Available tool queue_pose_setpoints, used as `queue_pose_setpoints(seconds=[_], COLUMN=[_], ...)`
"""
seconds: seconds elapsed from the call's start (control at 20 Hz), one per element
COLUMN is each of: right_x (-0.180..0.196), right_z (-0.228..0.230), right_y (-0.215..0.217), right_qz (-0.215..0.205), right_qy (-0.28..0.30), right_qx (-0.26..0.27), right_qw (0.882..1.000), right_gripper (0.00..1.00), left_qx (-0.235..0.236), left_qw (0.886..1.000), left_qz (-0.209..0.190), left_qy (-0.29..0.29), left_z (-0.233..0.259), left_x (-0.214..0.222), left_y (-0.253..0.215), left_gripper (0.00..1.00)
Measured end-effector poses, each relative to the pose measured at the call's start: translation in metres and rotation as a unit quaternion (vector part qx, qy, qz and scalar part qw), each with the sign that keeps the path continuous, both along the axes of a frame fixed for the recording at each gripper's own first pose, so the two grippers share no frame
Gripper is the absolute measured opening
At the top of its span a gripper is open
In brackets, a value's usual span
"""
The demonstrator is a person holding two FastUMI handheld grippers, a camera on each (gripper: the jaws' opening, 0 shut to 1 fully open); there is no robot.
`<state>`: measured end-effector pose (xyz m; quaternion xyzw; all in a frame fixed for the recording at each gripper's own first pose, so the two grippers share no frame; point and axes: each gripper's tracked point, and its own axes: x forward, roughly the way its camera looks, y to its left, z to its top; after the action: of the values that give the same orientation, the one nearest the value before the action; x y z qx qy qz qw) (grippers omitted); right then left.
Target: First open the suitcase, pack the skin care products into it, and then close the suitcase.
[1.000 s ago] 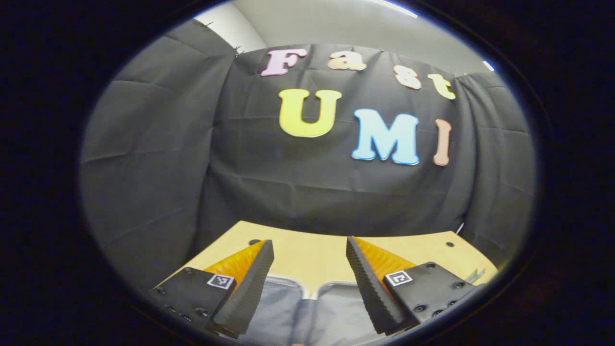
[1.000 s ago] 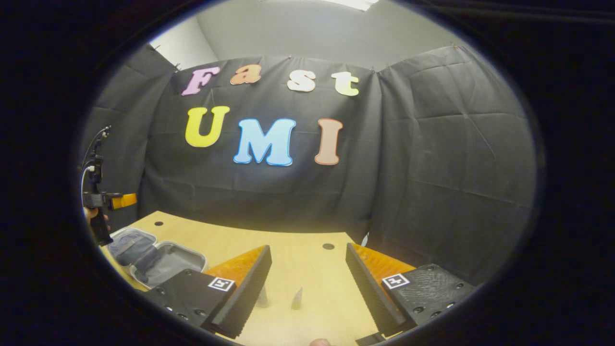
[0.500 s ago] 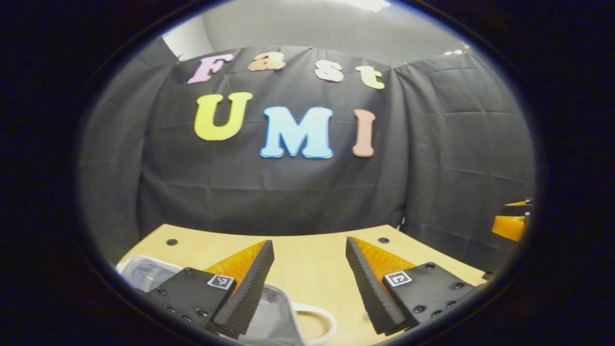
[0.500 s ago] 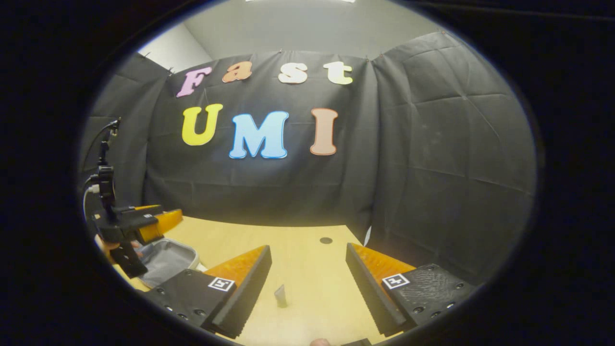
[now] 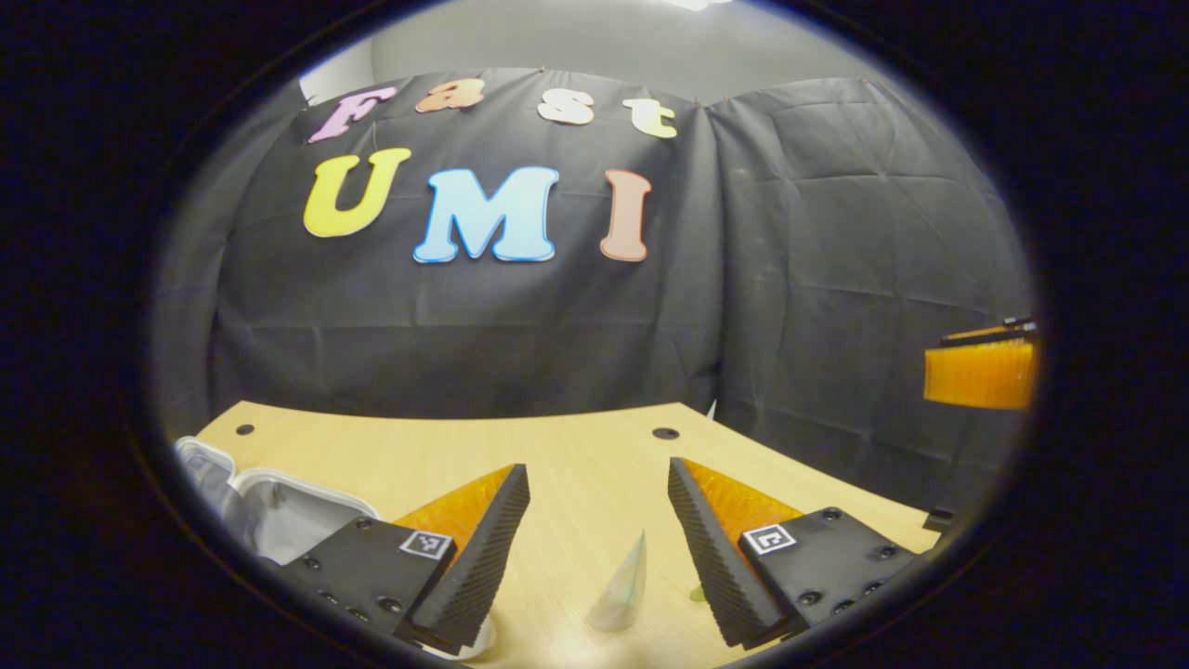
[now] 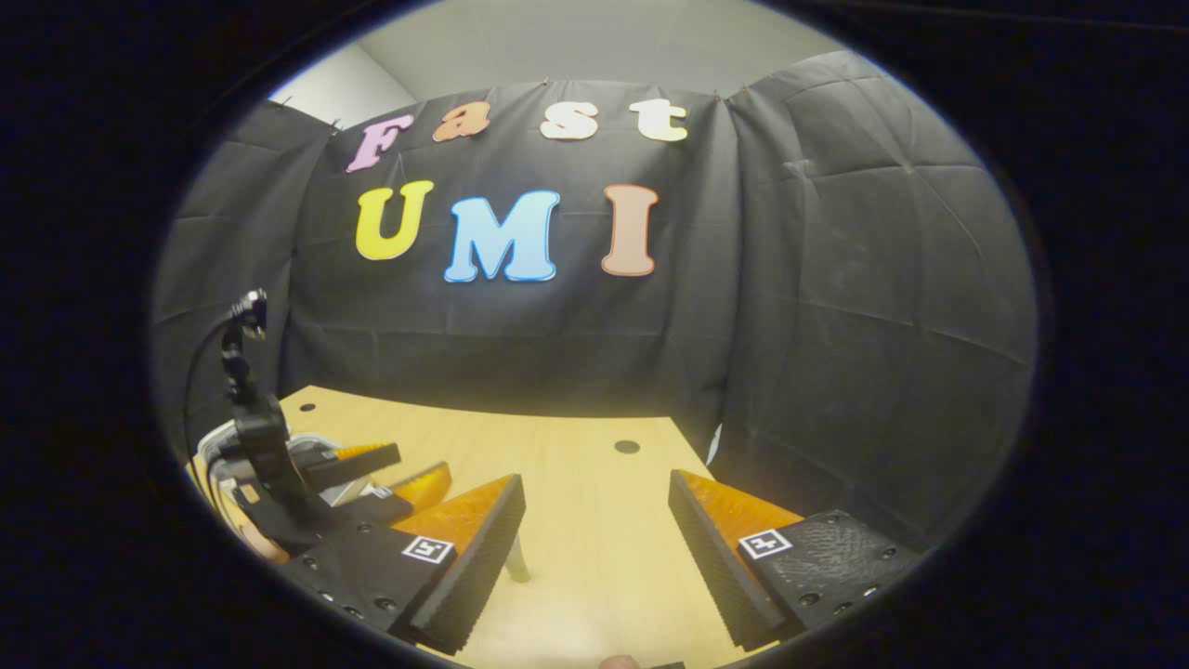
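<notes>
The suitcase [image 5: 279, 506] lies open on the surface [image 5: 576, 455]. To its right a skin care tube [image 5: 620, 583] stands upright, framed by the spread, empty left tool [image 5: 597, 548]. The right tool [image 6: 594, 557] is also spread and empty. Judged best: lower the left tool straight down — centre the tube, close gently low on its body so it doesn't tip.

- Square black-and-white coded markers on the left tool [image 5: 599, 548], one on each finger mount: patterns, not readable text.
- Same kind of coded markers on the right tool [image 6: 594, 548], one per finger mount.
- No legible print on the pale tube [image 5: 620, 587] standing on the tabletop [image 5: 557, 446].
</notes>
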<state>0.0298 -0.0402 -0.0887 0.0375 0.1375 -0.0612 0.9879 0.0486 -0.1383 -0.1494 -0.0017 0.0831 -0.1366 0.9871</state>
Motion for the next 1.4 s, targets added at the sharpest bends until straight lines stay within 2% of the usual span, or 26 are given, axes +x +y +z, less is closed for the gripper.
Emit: queue_pose_setpoints(seconds=[0.25, 0.4, 0.5, 0.55, 0.6, 0.75, 0.8, 0.85, 0.9, 1.05, 1.2, 1.3, 1.35, 1.4], right_x=[0.010, 0.016, 0.019, 0.020, 0.021, 0.026, 0.028, 0.031, 0.036, 0.054, 0.067, 0.072, 0.073, 0.074], right_z=[-0.023, -0.032, -0.035, -0.036, -0.037, -0.040, -0.043, -0.045, -0.047, -0.070, -0.117, -0.151, -0.166, -0.175], right_y=[0.007, 0.009, 0.007, 0.006, 0.006, 0.009, 0.013, 0.019, 0.029, 0.061, 0.081, 0.087, 0.087, 0.089], right_qz=[0.026, 0.036, 0.038, 0.037, 0.037, 0.037, 0.040, 0.047, 0.056, 0.088, 0.098, 0.096, 0.092, 0.090], right_qy=[0.024, 0.031, 0.036, 0.038, 0.038, 0.039, 0.040, 0.041, 0.039, 0.048, 0.086, 0.121, 0.136, 0.149], right_qx=[0.010, 0.008, 0.005, 0.007, 0.009, 0.013, 0.016, 0.021, 0.027, 0.042, 0.063, 0.065, 0.063, 0.063], right_qw=[0.999, 0.999, 0.999, 0.999, 0.999, 0.998, 0.998, 0.998, 0.997, 0.994, 0.989, 0.986, 0.984, 0.983], right_gripper=[0.94, 0.95, 0.95, 0.95, 0.95, 0.95, 0.95, 0.95, 0.95, 0.95, 0.95, 0.95, 0.92, 0.87], left_qx=[0.024, 0.030, 0.040, 0.051, 0.058, 0.046, 0.027, 0.007, -0.009, -0.046, -0.063, -0.074, -0.077, -0.073], left_qw=[0.997, 0.994, 0.993, 0.993, 0.992, 0.988, 0.985, 0.983, 0.981, 0.978, 0.973, 0.965, 0.961, 0.957], left_qz=[-0.004, 0.005, 0.011, 0.013, 0.010, -0.002, -0.001, -0.002, 0.000, 0.014, 0.055, 0.086, 0.101, 0.120], left_qy=[0.072, 0.104, 0.107, 0.107, 0.111, 0.150, 0.169, 0.182, 0.191, 0.205, 0.217, 0.237, 0.245, 0.252], left_z=[-0.087, -0.114, -0.116, -0.115, -0.118, -0.126, -0.121, -0.112, -0.099, -0.050, -0.008, 0.006, 0.008, 0.004], left_x=[0.005, 0.008, 0.014, 0.016, 0.017, 0.014, 0.009, 0.005, 0.002, -0.016, -0.035, -0.053, -0.060, -0.066], left_y=[-0.019, -0.017, -0.017, -0.017, -0.019, -0.019, -0.018, -0.017, -0.013, 0.019, 0.079, 0.124, 0.146, 0.167], left_gripper=[0.98, 0.92, 0.80, 0.63, 0.56, 0.43, 0.45, 0.41, 0.41, 0.41, 0.41, 0.41, 0.43, 0.41])
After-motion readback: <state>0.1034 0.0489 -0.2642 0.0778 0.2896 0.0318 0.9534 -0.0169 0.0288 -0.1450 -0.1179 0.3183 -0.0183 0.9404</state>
